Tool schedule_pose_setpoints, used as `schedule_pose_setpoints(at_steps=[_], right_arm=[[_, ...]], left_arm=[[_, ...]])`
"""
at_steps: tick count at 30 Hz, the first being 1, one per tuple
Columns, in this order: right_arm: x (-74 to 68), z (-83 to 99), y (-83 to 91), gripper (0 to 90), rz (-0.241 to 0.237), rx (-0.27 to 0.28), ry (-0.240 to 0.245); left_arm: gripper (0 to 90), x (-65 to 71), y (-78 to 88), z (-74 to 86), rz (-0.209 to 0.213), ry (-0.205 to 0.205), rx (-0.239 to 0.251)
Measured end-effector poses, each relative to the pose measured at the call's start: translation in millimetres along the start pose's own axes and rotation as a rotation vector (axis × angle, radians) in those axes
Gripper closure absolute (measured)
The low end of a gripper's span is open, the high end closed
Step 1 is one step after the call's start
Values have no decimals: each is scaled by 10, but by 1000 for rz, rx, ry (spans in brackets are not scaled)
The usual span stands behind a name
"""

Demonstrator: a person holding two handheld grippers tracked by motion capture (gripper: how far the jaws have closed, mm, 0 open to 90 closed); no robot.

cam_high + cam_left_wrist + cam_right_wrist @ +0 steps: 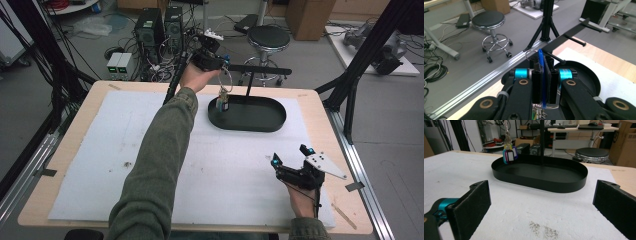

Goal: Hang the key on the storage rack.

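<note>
High view: white mat (100, 165) on wooden table (345, 150); left tool (212, 59) grips keyring (224, 80); right tool (291, 156) wide.

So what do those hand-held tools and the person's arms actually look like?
Both grippers are black, with two flat black jaws and teal blue cylinders at the jaw bases. The right gripper carries a grey three-cornered plate; the left gripper trails a black cable. Brass-coloured rivets mark the linkages. The sleeves are olive green.
</note>
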State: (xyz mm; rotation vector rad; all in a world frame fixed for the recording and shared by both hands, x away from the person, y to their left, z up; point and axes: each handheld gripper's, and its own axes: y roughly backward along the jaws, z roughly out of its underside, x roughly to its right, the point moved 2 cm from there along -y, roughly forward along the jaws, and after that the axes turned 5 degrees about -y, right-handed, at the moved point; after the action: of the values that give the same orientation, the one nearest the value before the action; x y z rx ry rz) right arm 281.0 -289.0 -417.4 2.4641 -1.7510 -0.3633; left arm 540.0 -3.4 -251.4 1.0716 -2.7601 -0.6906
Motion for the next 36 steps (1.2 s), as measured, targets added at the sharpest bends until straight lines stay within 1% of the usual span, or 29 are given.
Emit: schedule_pose_setpoints(at_steps=[2,4,5,6,7,12,15,17,18,20,21,24,26,28,30,32,33,35,36], right_arm=[[1,3,0,5,2,1,4],[2,3,6,5,5,2,4],[12,1,8,4,6,4,9],[13,2,12,5,10,2,0],[25,-1,11,5,9,7,6],[26,4,18,5,14,3,2],[22,4,18,4,16,5,2],[22,3,19,5,16,6,3],[21,4,20,5,17,6,4],[21,4,24,5,19,5,7],[20,6,24,4,23,4,9],[23,9,26,5,25,2,8],[25,9,29,5,24,0,7],[19,13,28,5,24,-5,3],[15,13,27,5,23,-2,4],[16,11,27,4,23,-1,6],[16,10,28,5,23,0,4],[20,8,26,4,26,3,4],[19,7,23,5,23,3,2]], left_arm=[[863,-22,-17,-16,5,22,17],[863,-33,-37,-25,7,30,19],[862,-36,-47,-25,6,23,14],[862,-35,-59,-24,3,24,15],[862,-36,-65,-20,0,24,11],[860,-29,-112,21,9,26,-9],[851,-26,-131,60,13,38,-10],[844,-30,-122,76,27,52,5],[841,-40,-110,80,33,54,3],[803,-57,-73,81,22,58,17],[798,-70,-49,81,25,63,18],[700,-106,12,89,37,88,30],[646,-131,39,109,61,121,33],[583,-149,65,139,75,143,37],[491,-159,90,172,66,152,37],[415,-180,129,224,47,160,54],[389,-194,145,252,47,168,53],[353,-219,180,300,23,170,45],[333,-231,192,316,19,175,46]])
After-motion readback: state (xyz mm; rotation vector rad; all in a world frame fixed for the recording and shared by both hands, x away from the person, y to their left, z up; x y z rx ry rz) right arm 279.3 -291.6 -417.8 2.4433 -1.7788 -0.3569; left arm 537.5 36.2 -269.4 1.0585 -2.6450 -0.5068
